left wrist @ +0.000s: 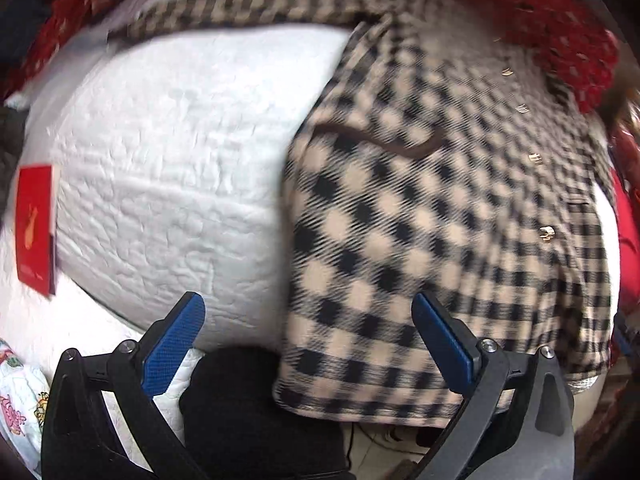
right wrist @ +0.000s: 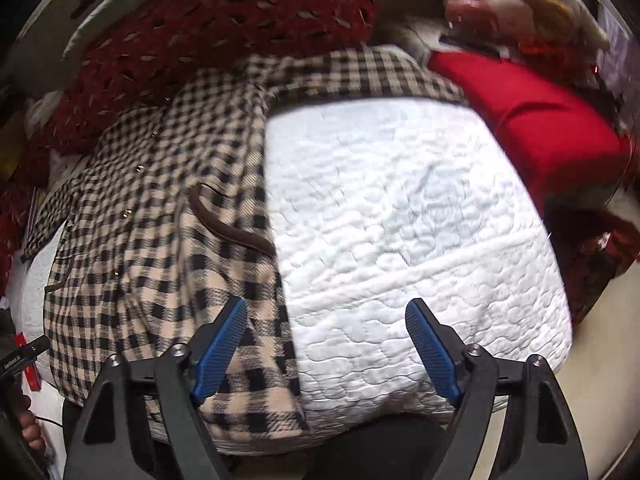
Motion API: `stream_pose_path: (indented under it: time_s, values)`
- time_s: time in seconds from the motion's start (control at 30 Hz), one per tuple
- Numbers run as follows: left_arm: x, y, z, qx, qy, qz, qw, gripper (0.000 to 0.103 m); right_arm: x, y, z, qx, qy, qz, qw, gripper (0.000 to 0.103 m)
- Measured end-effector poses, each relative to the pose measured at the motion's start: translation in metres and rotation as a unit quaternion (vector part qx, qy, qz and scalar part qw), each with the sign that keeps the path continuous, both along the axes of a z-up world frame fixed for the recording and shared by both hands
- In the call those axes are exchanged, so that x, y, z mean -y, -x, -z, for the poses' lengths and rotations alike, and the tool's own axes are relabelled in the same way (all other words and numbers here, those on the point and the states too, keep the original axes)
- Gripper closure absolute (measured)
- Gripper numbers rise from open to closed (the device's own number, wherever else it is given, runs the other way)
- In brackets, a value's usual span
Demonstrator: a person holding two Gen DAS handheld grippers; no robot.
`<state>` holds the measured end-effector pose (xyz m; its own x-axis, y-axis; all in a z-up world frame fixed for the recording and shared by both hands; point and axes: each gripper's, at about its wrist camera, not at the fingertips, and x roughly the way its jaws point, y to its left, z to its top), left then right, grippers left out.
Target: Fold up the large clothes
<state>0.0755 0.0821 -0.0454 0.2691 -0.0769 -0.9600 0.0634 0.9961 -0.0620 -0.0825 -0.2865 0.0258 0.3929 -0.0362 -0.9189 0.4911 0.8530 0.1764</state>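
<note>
A beige and black checked coat (left wrist: 420, 208) lies spread on a white quilted mattress (left wrist: 172, 168), with gold buttons and a brown-trimmed pocket. In the left wrist view it fills the right half. My left gripper (left wrist: 308, 336) is open and empty, hovering over the coat's near left edge. In the right wrist view the coat (right wrist: 160, 240) lies on the left and the mattress (right wrist: 400, 220) on the right. My right gripper (right wrist: 326, 344) is open and empty, its left finger over the coat's near right edge.
A dark red patterned blanket (right wrist: 208, 28) lies behind the coat. A bright red cushion (right wrist: 532, 120) sits at the far right. A red packet (left wrist: 36, 228) lies on the mattress's left edge. A dark-clothed knee (left wrist: 240, 400) presses against the near edge.
</note>
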Motion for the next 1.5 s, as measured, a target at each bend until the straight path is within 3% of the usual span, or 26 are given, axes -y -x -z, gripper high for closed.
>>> stream_pose_path:
  time_s: [0.1,0.13,0.17,0.2,0.23,0.27,0.3,0.4,0.5,0.57,0.67,0.77,0.83,0.93,0.97,1.0,1.07,1.2,1.33,1.37,1.4,1.5]
  values:
    - [0.008,0.0,0.022,-0.043,0.002,0.017,0.9989,0.0,-0.007,-0.006,0.03,-0.028,-0.092,-0.026,0.995,0.029]
    - [0.011,0.003,0.028,-0.05,0.012,0.022,0.9984,0.009,-0.014,-0.006,0.038,-0.034,-0.119,-0.036,0.992,0.034]
    - [0.014,0.006,0.029,-0.05,0.026,0.026,0.9981,0.02,-0.022,-0.007,0.045,-0.037,-0.145,-0.051,0.987,0.049]
    - [0.016,0.009,0.029,-0.051,0.047,0.034,0.997,0.047,-0.03,-0.006,0.047,-0.038,-0.151,-0.066,0.986,0.067]
    - [0.018,0.011,0.026,-0.052,0.066,0.041,0.9957,0.056,-0.037,-0.005,0.043,-0.037,-0.131,-0.079,0.987,0.081]
    - [0.021,0.014,0.02,-0.049,0.06,0.047,0.9959,0.076,-0.04,-0.004,0.039,-0.03,-0.132,-0.091,0.987,0.098]
    - [0.024,0.016,0.013,-0.044,0.052,0.057,0.996,0.096,-0.038,0.0,0.03,-0.006,-0.151,-0.097,0.984,0.099]
    - [0.017,0.027,-0.015,-0.026,0.079,0.061,0.9947,0.098,-0.024,0.012,-0.015,0.072,-0.157,-0.109,0.979,0.099]
    - [0.007,0.03,-0.028,-0.015,0.081,0.047,0.9955,0.098,-0.014,0.024,-0.051,0.088,-0.097,-0.112,0.985,0.099]
    - [-0.001,0.029,-0.015,-0.031,0.08,0.038,0.9956,0.097,-0.007,0.028,-0.044,0.061,-0.079,-0.104,0.99,0.099]
    - [-0.011,0.026,0.008,-0.064,0.066,0.021,0.9955,0.094,-0.004,0.027,0.0,-0.012,-0.072,-0.09,0.993,0.099]
    - [-0.018,0.035,0.002,-0.061,0.071,0.026,0.9953,0.092,-0.004,0.025,0.027,-0.066,-0.079,-0.068,0.992,0.103]
    - [-0.017,0.041,-0.017,-0.052,0.09,0.03,0.9941,0.092,0.004,0.022,0.02,-0.063,-0.102,-0.047,0.992,0.099]
    - [-0.001,0.047,-0.044,-0.024,0.111,0.051,0.9922,0.088,0.003,0.019,-0.018,0.009,-0.107,-0.056,0.993,0.095]
    - [0.007,0.05,-0.049,-0.018,0.115,0.06,0.9913,0.085,-0.002,0.017,-0.03,0.03,-0.11,-0.066,0.991,0.084]
    - [0.019,0.052,-0.052,-0.012,0.119,0.074,0.9901,0.077,-0.009,0.011,-0.038,0.048,-0.115,-0.077,0.989,0.069]
    - [0.036,0.041,-0.044,-0.009,0.113,0.093,0.9892,0.073,-0.026,-0.004,-0.045,0.053,-0.128,-0.103,0.985,0.06]
    - [0.071,0.046,-0.034,-0.03,0.11,0.142,0.9833,0.073,-0.081,-0.005,-0.033,0.018,-0.205,-0.194,0.959,0.06]
    - [0.092,0.051,-0.015,-0.052,0.098,0.171,0.9791,0.073,-0.142,0.002,-0.004,-0.043,-0.248,-0.274,0.928,0.06]
    - [0.095,0.053,-0.01,-0.056,0.092,0.174,0.9789,0.073,-0.153,0.006,0.004,-0.058,-0.239,-0.279,0.928,0.062]
    - [0.096,0.055,-0.006,-0.06,0.085,0.176,0.9789,0.073,-0.159,0.005,0.011,-0.073,-0.207,-0.274,0.936,0.063]
    - [0.101,0.058,0.006,-0.074,0.072,0.18,0.9783,0.073,-0.156,-0.007,0.017,-0.086,-0.088,-0.219,0.968,0.06]
